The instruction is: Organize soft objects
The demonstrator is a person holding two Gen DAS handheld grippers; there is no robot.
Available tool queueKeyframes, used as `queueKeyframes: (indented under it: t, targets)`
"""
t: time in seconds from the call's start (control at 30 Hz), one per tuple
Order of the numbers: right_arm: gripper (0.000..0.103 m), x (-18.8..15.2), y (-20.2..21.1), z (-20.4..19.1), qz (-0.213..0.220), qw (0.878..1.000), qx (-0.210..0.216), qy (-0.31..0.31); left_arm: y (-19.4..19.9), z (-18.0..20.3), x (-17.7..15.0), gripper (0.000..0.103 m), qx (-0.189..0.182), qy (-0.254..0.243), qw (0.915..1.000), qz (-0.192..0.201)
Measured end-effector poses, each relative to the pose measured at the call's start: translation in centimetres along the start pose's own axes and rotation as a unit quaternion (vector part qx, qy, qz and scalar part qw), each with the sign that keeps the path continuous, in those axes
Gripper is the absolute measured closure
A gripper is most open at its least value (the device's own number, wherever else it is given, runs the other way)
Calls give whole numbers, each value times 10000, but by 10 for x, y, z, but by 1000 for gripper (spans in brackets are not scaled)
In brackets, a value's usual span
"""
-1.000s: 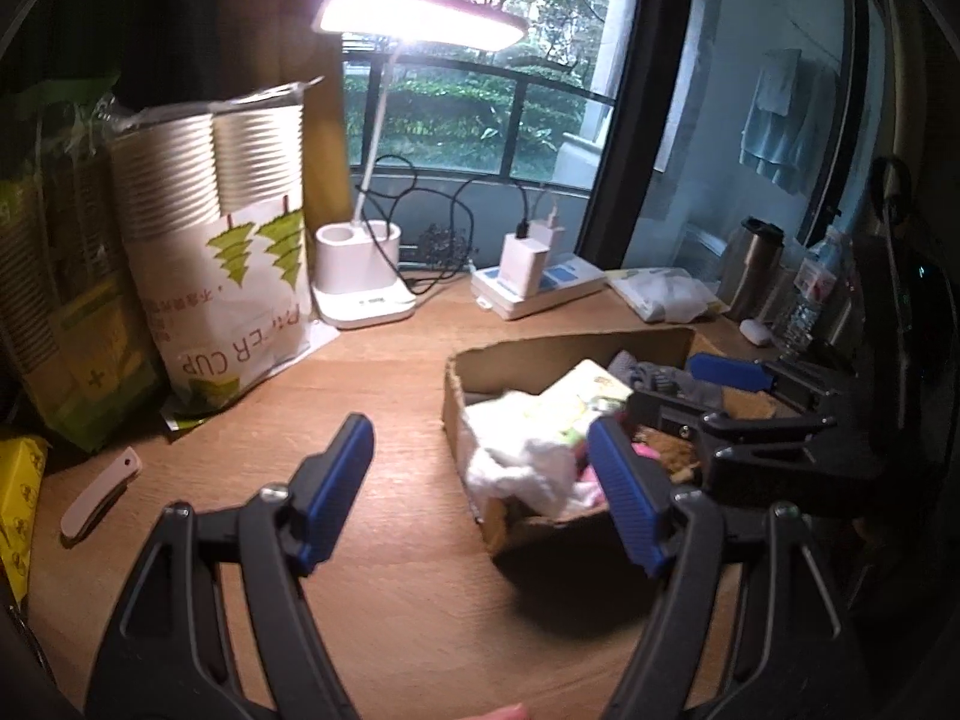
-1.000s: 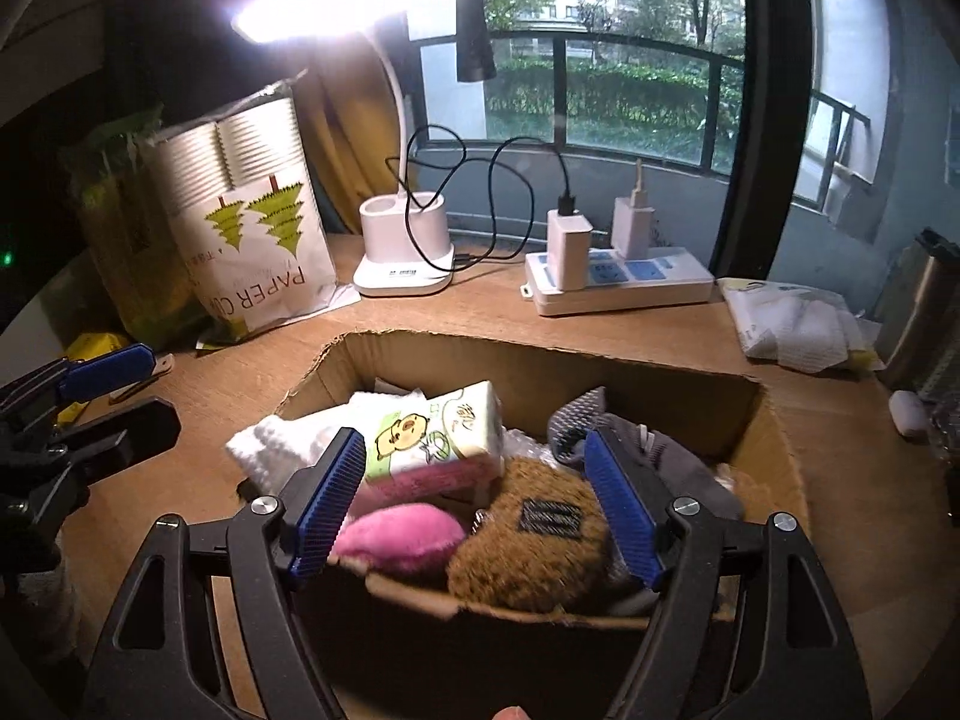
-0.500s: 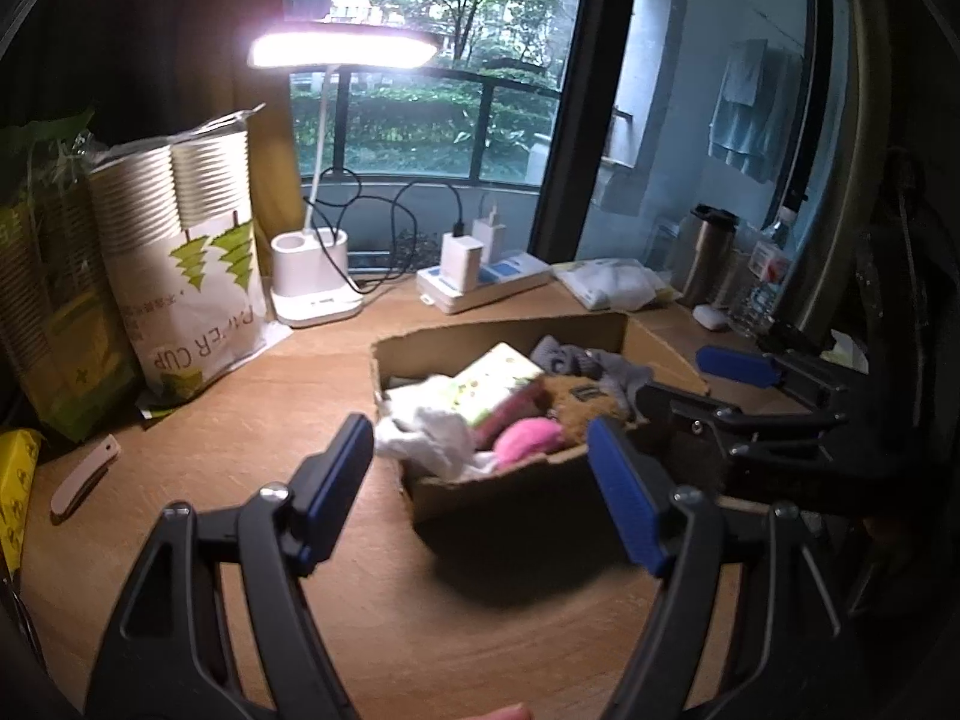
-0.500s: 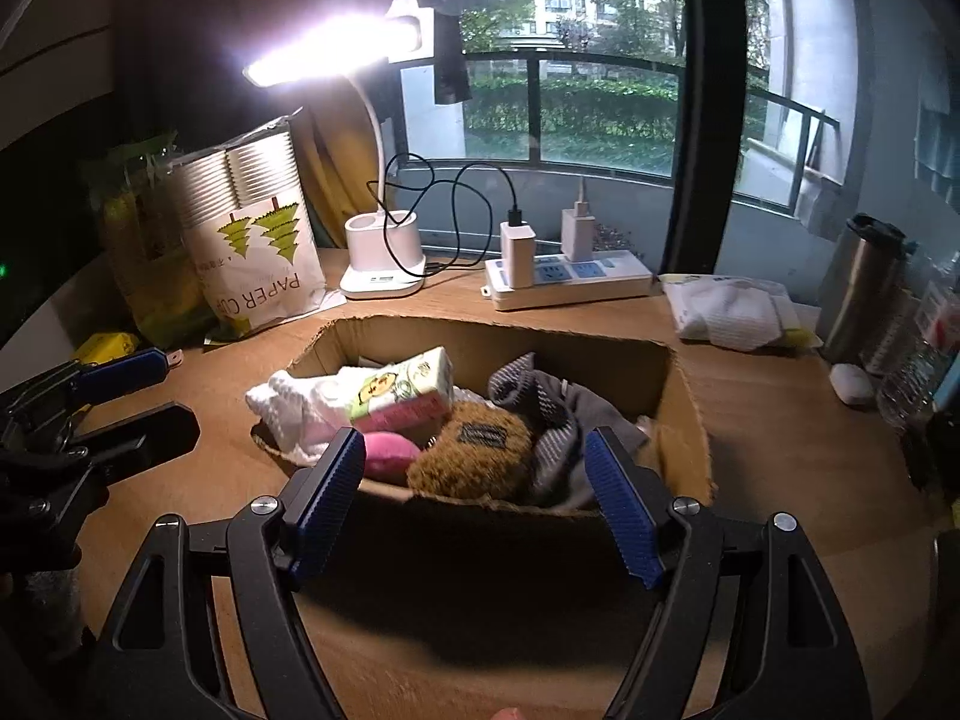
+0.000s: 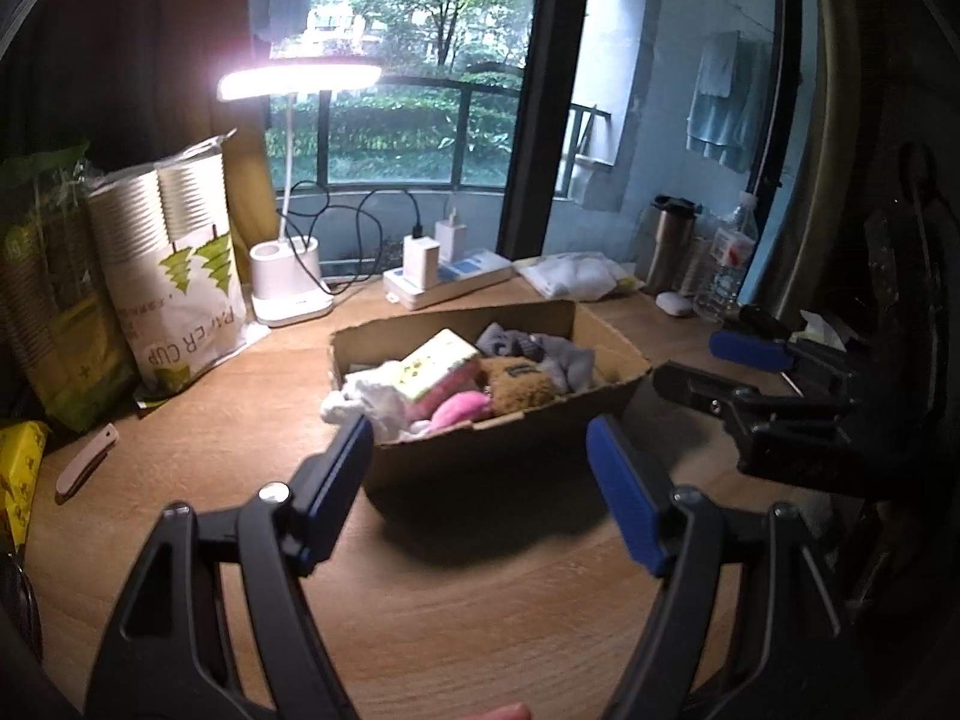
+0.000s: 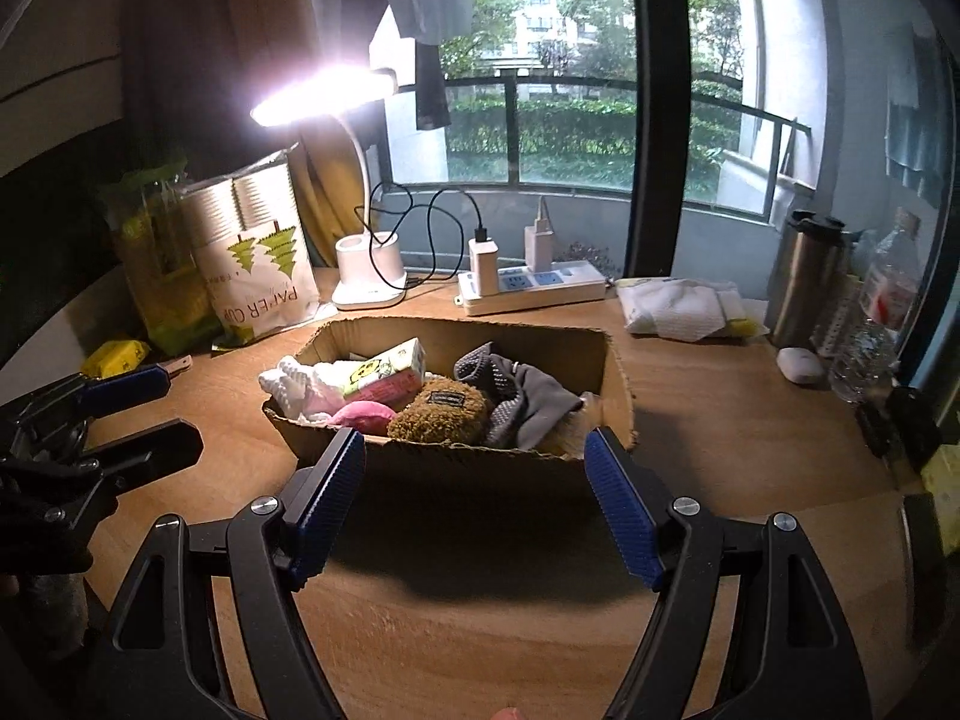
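A shallow cardboard box [image 5: 516,444] [image 6: 474,330] sits mid-desk holding soft things: a white cloth [image 6: 300,387], a tissue pack [image 6: 384,372], a pink plush [image 6: 360,414], a brown fuzzy pouch [image 6: 438,411] and grey cloth [image 6: 528,396]. My left gripper [image 5: 480,480] hovers open in front of the box, nothing between its blue pads. My right gripper [image 6: 471,492] also stands open and empty, just short of the box's near wall. Each gripper shows in the other's view: the right gripper [image 5: 750,372] at the right edge, the left gripper [image 6: 108,420] at the left edge.
Behind the box stand a lit desk lamp [image 6: 366,282], a power strip with chargers [image 6: 528,285], a paper-cup bag [image 5: 174,276] and a folded white cloth [image 6: 678,309]. A steel flask [image 6: 810,276], a bottle [image 6: 876,324] and a small white case [image 6: 801,363] stand right. A knife [image 5: 87,462] lies left.
Both grippers have pulled back and slightly up from the box, which now looks smaller and farther. Both stay open and empty.
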State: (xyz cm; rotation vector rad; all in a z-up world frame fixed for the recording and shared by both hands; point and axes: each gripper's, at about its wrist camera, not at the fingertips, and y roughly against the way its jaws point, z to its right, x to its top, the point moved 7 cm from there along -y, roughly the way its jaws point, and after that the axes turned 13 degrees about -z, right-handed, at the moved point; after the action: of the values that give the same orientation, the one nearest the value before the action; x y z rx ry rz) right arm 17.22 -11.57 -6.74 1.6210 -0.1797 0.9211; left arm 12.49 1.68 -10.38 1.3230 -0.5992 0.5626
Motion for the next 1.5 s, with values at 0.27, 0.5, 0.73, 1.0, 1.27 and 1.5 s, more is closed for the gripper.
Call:
queueKeyframes:
  t: [0.27, 0.5, 0.73, 1.0, 1.27, 1.5]
  targets:
    - [25, -7, 43, 6, 346, 9993, -151, -56, 31, 24, 3, 28, 15, -310, 9990, 318]
    - [25, -11, 86, 6, 682, 9971, -327, -35, 66, 40, 12, 19, -90, -446, 9963, 728]
    - [24, -13, 129, 4, 1057, 9935, -432, -50, 103, 50, 15, 10, -90, -586, 9924, 1080]
    - [24, -17, 168, 0, 1422, 9884, -532, -34, 148, 42, 18, 6, 57, -436, 9874, 1522]
    - [23, -20, 178, -3, 1523, 9867, -561, -26, 158, 29, 15, 6, 127, -191, 9879, 1535]
    - [23, -19, 175, -7, 1513, 9870, -546, 18, 155, 25, 14, 6, 373, -170, 9868, 1569]
